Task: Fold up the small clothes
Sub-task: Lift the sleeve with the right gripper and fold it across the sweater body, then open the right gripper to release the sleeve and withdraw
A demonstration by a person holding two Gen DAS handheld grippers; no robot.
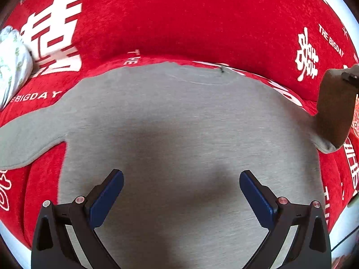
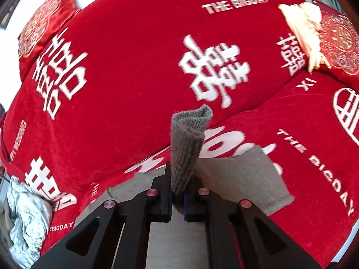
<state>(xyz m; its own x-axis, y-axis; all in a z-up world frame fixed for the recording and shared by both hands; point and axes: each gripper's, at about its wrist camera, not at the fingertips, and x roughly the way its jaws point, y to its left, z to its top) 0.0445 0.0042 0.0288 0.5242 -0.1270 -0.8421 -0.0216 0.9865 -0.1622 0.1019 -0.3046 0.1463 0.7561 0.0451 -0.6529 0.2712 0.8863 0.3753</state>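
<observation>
A small grey long-sleeved top (image 1: 179, 121) lies spread flat on a red sofa cover with white lettering. My left gripper (image 1: 181, 179) is open and empty, hovering over the lower middle of the top. My right gripper (image 2: 178, 179) is shut on the ribbed cuff of the top's right sleeve (image 2: 187, 143), which stands up between the fingers. In the left wrist view that lifted sleeve (image 1: 334, 112) rises at the far right with the right gripper's tip (image 1: 349, 76) on it. The left sleeve (image 1: 27, 139) lies flat to the left.
A crumpled white floral garment (image 1: 11, 65) lies at the left of the sofa, also in the right wrist view (image 2: 27, 215). A cream cloth (image 2: 303, 29) and red embroidered cushions (image 2: 338, 42) lie at the back right; another cushion (image 2: 42, 27) at the back left.
</observation>
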